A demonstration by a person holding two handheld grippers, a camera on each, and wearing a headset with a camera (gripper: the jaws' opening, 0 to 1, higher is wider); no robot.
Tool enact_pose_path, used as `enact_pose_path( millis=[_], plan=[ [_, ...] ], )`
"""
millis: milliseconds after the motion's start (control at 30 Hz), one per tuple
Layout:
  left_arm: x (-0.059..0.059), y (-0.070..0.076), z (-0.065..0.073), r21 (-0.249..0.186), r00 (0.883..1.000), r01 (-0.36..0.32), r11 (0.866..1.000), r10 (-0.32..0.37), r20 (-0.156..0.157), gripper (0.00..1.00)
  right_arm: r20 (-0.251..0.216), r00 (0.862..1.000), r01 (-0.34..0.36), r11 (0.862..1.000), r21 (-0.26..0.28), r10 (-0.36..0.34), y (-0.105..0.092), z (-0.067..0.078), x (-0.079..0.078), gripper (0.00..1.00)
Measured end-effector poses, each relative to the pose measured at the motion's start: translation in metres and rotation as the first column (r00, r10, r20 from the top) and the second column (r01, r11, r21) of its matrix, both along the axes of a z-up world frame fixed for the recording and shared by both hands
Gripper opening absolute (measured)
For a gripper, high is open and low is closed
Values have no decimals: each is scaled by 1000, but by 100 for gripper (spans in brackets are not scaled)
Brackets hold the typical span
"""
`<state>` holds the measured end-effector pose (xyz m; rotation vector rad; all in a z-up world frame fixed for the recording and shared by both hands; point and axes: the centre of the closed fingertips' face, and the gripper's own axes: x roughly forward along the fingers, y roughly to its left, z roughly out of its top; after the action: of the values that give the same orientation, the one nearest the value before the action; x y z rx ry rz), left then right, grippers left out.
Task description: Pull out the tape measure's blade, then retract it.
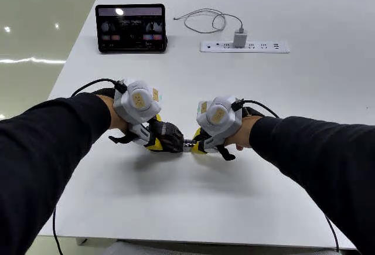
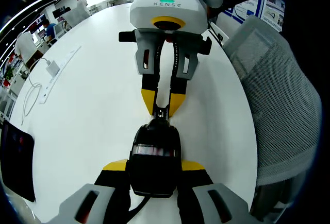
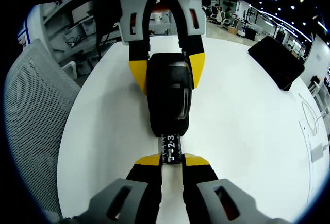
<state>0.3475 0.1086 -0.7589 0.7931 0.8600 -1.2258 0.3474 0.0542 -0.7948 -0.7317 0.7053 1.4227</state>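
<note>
Currently: left tool (image 2: 154,166) clamped on tape measure case (image 3: 169,92); right tool (image 3: 171,161) pinching tip of blade (image 3: 171,147), drawn out slightly; worktop (image 1: 234,196) beneath.

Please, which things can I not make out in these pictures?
- Blade end: right gripper view, hidden between the jaws of the right hand-held gripper.
- Tape measure case: head view, partly covered by the left hand-held gripper, markings too small.
- Tablet screen: head view, too small to read.

The black tape measure (image 1: 170,138) lies on the white table (image 1: 234,91) between left gripper (image 1: 157,142) and right gripper (image 1: 195,146); black tablet (image 1: 130,27) stands behind left, white power strip (image 1: 263,46) behind right.
</note>
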Motion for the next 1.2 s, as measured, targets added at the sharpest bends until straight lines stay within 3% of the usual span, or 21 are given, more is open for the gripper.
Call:
enact_pose_path(
  millis=[767, 1200],
  plan=[
    [-1, 2, 1, 5, 1000, -1, 1000, 1, 8, 31, -6, 1000, 15, 1000, -17, -15, -17, 0, -1, 9],
    [0, 3, -1, 9, 1000, -9, 1000, 9, 22, 30, -8, 999, 35, 999, -37, -36, -36, 1, 2, 9]
  ],
)
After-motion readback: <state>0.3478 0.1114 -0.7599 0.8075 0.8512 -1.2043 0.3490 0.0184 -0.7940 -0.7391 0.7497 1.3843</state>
